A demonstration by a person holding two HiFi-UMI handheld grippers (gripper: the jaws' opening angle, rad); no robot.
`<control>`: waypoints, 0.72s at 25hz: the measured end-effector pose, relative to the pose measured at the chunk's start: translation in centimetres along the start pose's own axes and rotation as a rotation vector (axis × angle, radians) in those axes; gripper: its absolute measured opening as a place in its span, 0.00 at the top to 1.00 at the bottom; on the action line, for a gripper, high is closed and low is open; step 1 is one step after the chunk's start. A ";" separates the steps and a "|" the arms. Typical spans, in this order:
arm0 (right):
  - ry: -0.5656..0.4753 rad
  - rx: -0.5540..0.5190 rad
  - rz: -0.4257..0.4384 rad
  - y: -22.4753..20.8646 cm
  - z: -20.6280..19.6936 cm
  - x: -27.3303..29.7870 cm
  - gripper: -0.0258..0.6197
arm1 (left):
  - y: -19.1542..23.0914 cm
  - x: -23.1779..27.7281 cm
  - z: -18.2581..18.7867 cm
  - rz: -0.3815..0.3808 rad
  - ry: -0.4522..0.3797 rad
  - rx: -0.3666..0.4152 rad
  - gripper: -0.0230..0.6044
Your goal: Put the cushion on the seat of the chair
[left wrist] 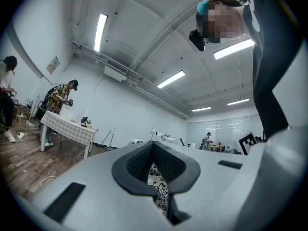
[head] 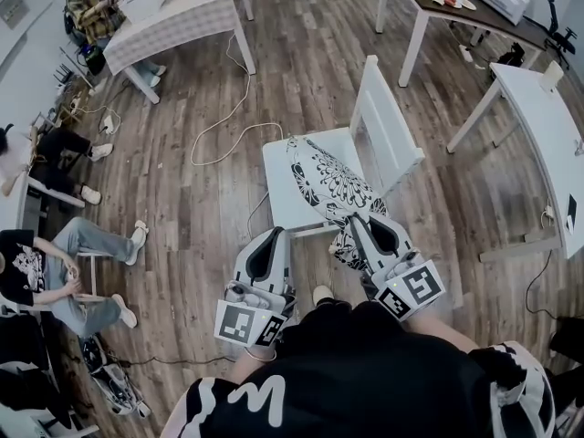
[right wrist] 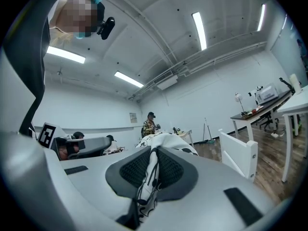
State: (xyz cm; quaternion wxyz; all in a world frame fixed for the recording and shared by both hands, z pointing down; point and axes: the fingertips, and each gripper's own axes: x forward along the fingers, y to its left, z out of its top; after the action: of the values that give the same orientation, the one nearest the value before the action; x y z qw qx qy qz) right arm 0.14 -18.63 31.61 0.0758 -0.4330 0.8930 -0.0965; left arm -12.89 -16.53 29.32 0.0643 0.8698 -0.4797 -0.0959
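At the front edge of the white chair [head: 387, 124], the left tongs [head: 271, 235] are clamped shut, a strip of the patterned cushion [head: 333, 185] showing between their pads. The cushion lies draped along the right half of the seat [head: 281, 185], its near end hanging off the front, where the right tongs [head: 365, 219] pinch a fold tightly.

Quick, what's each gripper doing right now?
Left gripper: closed on the cushion.
Right gripper: closed on the cushion.
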 end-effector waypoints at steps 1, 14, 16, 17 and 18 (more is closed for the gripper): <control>0.002 -0.001 0.001 0.1 -0.2 0.2 0.91 | 0.2 0.1 -0.1 -0.002 0.001 -0.003 0.96; 0.071 -0.013 0.015 -0.8 -1.8 1.2 0.91 | 1.1 0.6 -0.2 0.020 0.005 -0.033 0.96; 0.091 -0.019 0.017 -1.1 -2.4 1.3 0.91 | 1.4 0.8 -0.2 0.030 0.008 -0.037 0.96; 0.101 -0.025 0.019 -1.2 -2.7 1.4 0.91 | 1.6 0.9 -0.3 0.037 0.009 -0.041 0.96; 0.113 -0.031 0.023 -1.4 -3.2 1.5 0.91 | 1.7 0.9 -0.5 0.045 0.010 -0.045 0.96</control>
State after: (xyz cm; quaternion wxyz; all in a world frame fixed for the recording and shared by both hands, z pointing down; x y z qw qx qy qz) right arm -0.40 -20.37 34.96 0.0195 -0.4178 0.9021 -0.1059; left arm -13.72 -18.25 30.03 0.0882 0.8576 -0.4965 -0.1010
